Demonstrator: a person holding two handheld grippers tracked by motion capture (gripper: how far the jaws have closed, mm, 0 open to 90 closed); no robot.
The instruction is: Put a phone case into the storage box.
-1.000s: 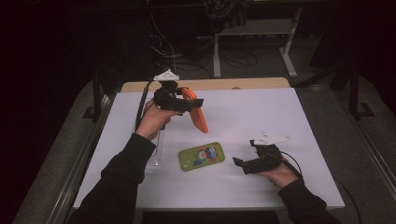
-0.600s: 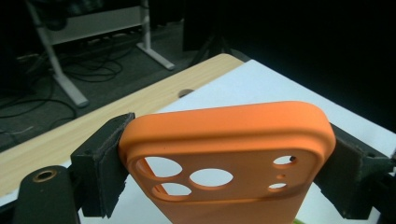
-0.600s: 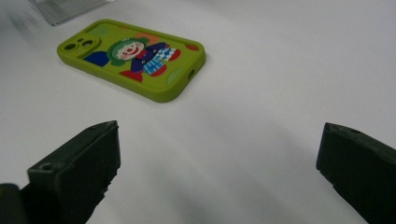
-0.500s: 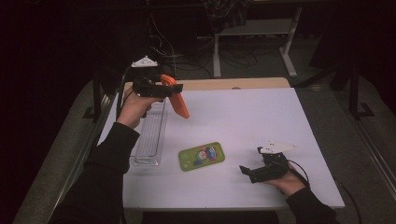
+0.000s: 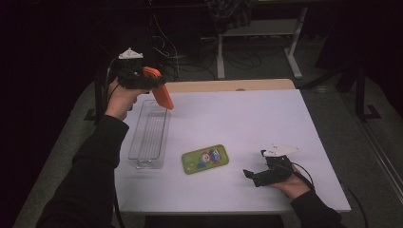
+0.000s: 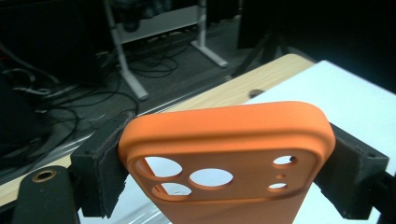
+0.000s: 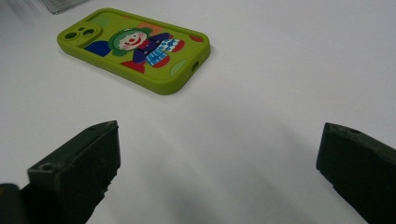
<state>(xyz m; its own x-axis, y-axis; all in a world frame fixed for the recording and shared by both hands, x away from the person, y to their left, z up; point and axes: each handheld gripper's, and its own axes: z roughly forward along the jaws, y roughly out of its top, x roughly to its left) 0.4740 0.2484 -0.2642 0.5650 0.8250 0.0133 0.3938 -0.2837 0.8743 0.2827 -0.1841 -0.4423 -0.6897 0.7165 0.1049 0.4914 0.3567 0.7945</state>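
An orange phone case (image 5: 160, 93) hangs in the air above the far end of a clear plastic tray (image 5: 150, 131), with my left gripper (image 5: 153, 83) shut on it. In the left gripper view the case (image 6: 229, 154) is clamped across its width between both black pads (image 6: 103, 172), camera holes facing me. A green phone case (image 5: 205, 158) with a clown picture lies flat on the white table (image 5: 247, 123). My right gripper (image 5: 252, 175) rests low on the table to its right, jaws wide apart and empty; the green case (image 7: 135, 46) lies ahead of them.
The clear tray stands lengthwise along the table's left side. A wooden strip (image 5: 228, 85) runs along the far edge. Beyond it are a metal stand (image 5: 256, 47) and loose cables on a dark floor.
My left hand has carried the orange case leftward and away from me, from above the table's middle to above the tray's far end. The right gripper has stayed put.
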